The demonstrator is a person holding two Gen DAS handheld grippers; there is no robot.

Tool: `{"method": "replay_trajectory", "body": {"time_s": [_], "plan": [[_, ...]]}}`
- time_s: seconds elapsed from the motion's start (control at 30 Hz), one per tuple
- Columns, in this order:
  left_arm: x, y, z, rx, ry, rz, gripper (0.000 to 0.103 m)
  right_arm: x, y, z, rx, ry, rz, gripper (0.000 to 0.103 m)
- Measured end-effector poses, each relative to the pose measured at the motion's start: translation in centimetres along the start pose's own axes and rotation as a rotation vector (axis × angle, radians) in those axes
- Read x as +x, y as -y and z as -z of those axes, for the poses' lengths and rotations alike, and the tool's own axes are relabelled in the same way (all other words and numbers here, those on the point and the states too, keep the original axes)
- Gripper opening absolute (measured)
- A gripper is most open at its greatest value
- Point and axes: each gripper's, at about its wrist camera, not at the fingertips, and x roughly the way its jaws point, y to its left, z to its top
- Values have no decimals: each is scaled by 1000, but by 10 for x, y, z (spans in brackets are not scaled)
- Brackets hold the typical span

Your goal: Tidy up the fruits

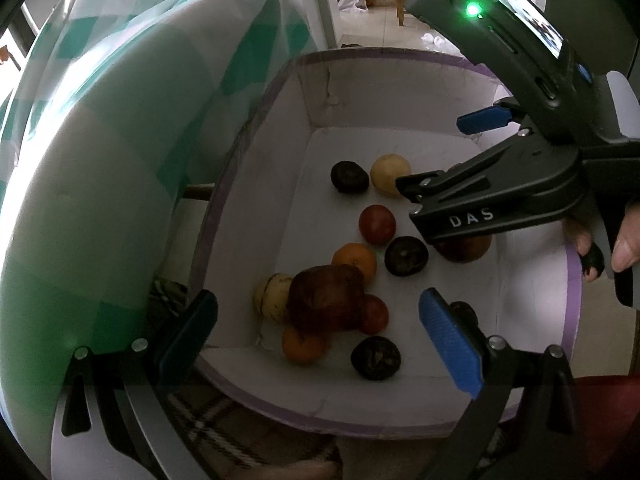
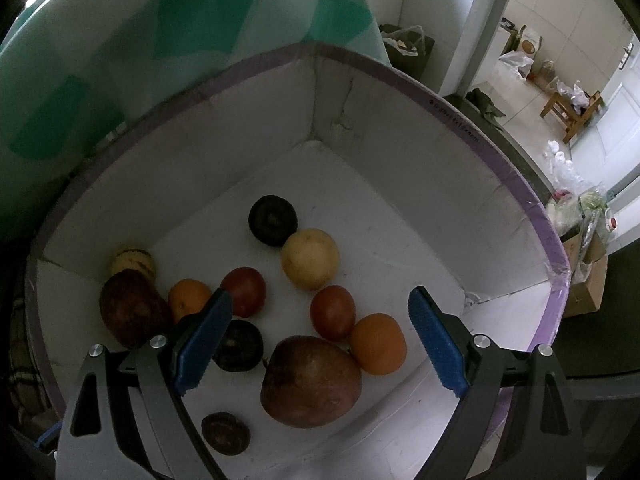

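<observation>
A white box with a purple rim (image 1: 573, 300) (image 2: 520, 188) holds several fruits. In the right wrist view I see a large red apple (image 2: 311, 382), an orange (image 2: 378, 343), red tomatoes (image 2: 333, 312), a yellow pear (image 2: 310, 258), dark round fruits (image 2: 273, 220) and a second apple (image 2: 130, 308). The same fruits show in the left wrist view: apple (image 1: 326, 300), orange (image 1: 355, 260), pear (image 1: 390, 174). My left gripper (image 1: 320, 344) is open above the box's near edge. My right gripper (image 2: 316, 344) is open and empty above the large apple; it also shows in the left wrist view (image 1: 448, 160).
A green-and-white checked cushion or cloth (image 1: 100, 160) (image 2: 160, 40) stands against the box's left side. A plaid fabric (image 1: 208, 420) lies under the box. A tiled floor with a wooden stool (image 2: 572, 112) and bags lies beyond on the right.
</observation>
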Motion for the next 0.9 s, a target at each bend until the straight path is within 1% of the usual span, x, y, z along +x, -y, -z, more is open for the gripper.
{"method": "replay_trajectory", "body": {"time_s": [0.9], "plan": [[1, 0, 1, 3, -5, 1, 101, 3, -1, 0, 2, -7, -7, 87]]}}
